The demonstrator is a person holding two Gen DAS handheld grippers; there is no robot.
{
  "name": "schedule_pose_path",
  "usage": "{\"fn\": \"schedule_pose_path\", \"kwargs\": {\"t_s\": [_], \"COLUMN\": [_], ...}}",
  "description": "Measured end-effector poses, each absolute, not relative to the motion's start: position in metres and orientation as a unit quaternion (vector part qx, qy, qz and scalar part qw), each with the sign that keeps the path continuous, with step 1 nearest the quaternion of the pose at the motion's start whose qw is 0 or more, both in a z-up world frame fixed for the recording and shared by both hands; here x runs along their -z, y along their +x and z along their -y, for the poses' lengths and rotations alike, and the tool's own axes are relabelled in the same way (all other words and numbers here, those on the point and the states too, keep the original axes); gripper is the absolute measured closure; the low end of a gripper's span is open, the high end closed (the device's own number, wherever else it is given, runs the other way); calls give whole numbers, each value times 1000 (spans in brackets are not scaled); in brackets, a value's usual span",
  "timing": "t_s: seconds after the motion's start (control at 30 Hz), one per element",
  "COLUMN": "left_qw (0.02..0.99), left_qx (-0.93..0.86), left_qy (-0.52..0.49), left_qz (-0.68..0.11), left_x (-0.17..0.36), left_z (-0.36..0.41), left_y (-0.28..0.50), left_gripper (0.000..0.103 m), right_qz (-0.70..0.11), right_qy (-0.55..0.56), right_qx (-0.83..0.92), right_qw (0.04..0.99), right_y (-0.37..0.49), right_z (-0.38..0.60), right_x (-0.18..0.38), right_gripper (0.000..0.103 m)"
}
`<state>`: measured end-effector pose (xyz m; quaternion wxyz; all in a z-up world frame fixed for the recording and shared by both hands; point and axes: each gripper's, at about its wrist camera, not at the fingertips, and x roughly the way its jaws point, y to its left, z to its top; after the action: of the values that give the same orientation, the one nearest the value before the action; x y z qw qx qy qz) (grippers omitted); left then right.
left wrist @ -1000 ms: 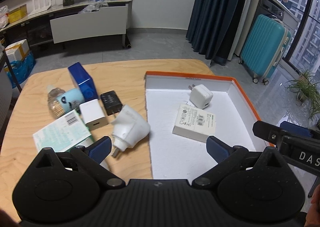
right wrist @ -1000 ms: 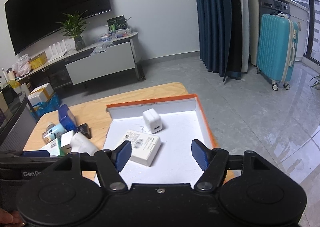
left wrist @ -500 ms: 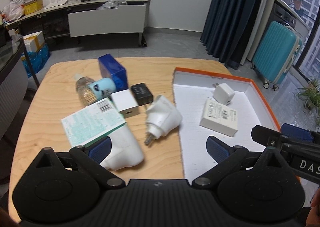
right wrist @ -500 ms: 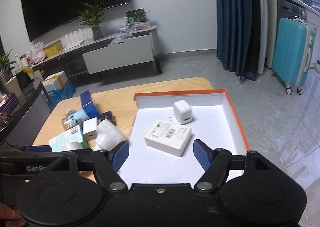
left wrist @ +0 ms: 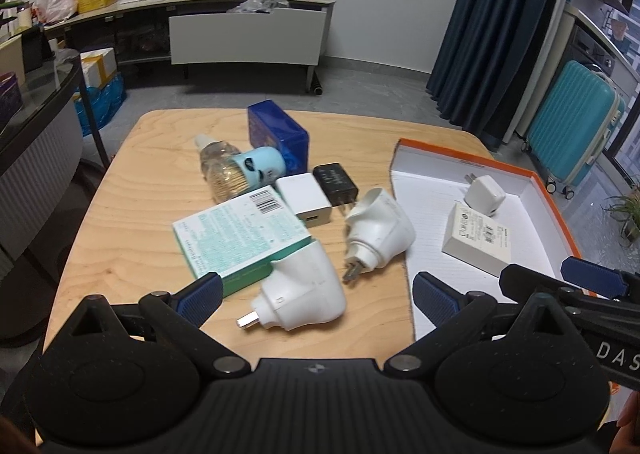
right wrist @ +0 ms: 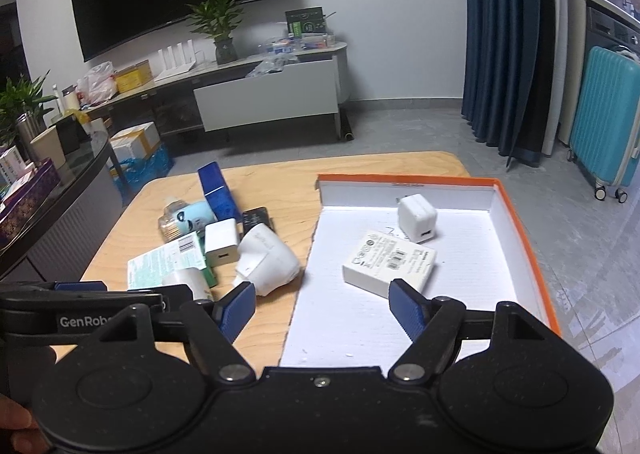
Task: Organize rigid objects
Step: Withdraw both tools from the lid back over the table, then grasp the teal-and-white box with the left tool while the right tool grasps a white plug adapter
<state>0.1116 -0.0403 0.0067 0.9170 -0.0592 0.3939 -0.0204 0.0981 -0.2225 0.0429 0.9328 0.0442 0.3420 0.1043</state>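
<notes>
- Views had panned left over the last second: pile of loose items (left wrist: pixel 288 209) went from left edge to centre of the left wrist frame; I was swinging both tongs off the tray and toward it.
- Left gripper (left wrist: pixel 316 292) was wide open, empty, nearest white plug adapter (left wrist: pixel 300 294) low in frame between its fingers, untouched.
- Right gripper (right wrist: pixel 322 308) was opening wider, nothing between its fingers.
- Orange-rimmed tray (left wrist: pixel 554 197) at right held a white charger cube (left wrist: pixel 484 195) and a flat white box (left wrist: pixel 478 242), so two sorted and the pile pending; I judged the next pick was due.
- Surface was a round-cornered wooden table (left wrist: pixel 132 238), grey floor beyond; TV console (right wrist: pixel 268 93) upper centre, blue curtain and teal suitcase (right wrist: pixel 604 113) at right.
</notes>
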Motion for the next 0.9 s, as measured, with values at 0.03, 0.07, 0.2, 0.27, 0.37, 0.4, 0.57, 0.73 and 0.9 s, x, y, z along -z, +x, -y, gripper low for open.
{"fn": "schedule_pose_path", "kwargs": {"t_s": [0.03,0.07,0.2,0.27,0.37,0.4,0.57,0.73,0.9], "left_qw": [917,917,916,915,914,914,913,911,907], "left_qx": [19,19,14,11,7,7,1,3,-9], "left_qy": [-60,-61,-63,-65,-68,-69,-73,-82,-94], "left_qz": [-394,-395,-396,-398,-399,-400,-402,-405,-411], "left_x": [-6,-6,-5,-4,-3,-2,0,5,16], "left_z": [38,37,31,27,21,20,13,4,-14], "left_y": [111,111,110,109,109,109,108,105,102], "left_gripper": [0,0,0,0,0,0,0,0,0], "right_qz": [-343,-343,-346,-348,-350,-350,-354,-359,-362], "right_qy": [44,43,41,40,37,37,37,33,35], "right_qx": [-106,-108,-114,-117,-122,-123,-130,-139,-143], "right_qw": [932,932,930,929,928,928,925,922,920], "right_y": [98,98,99,100,100,100,101,100,100], "right_z": [221,219,212,209,204,203,196,189,189], "right_x": [-43,-42,-41,-39,-38,-37,-34,-31,-27], "right_gripper": [16,16,16,16,16,16,15,15,15]}}
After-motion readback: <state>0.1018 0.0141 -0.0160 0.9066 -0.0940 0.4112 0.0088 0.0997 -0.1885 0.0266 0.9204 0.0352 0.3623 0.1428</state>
